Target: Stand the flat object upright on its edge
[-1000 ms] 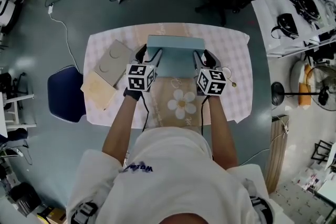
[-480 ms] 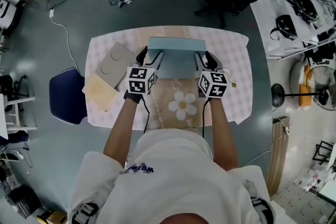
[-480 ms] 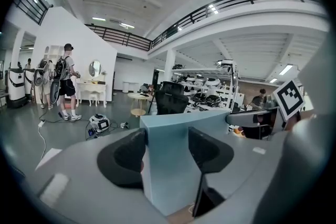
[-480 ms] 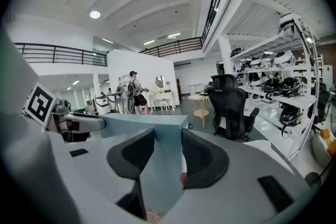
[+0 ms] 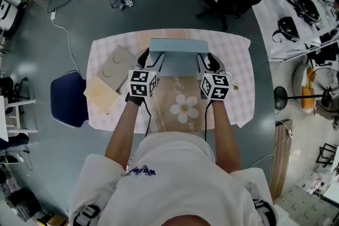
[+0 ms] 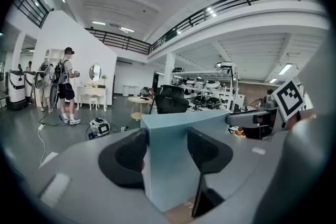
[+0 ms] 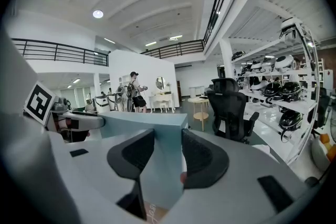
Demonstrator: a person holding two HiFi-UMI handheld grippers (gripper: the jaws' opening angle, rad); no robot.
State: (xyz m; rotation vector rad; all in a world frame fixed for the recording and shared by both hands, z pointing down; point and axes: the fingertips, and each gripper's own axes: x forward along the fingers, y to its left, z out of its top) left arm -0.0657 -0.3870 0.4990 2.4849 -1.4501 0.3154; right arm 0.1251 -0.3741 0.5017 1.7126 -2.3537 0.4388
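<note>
Pale blue flat rectangular box [image 5: 177, 55], upright on edge, ends clamped by left gripper [image 6: 168, 147] (jaws just tightened) and right gripper [image 7: 168, 157].

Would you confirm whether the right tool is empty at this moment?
No: the right gripper view shows the right tool clamped on one end of the light blue box.

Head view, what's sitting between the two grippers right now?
A pale blue rectangular slab spans the gap, its ends pinched by the left gripper and right gripper; the head view shows it.
</note>
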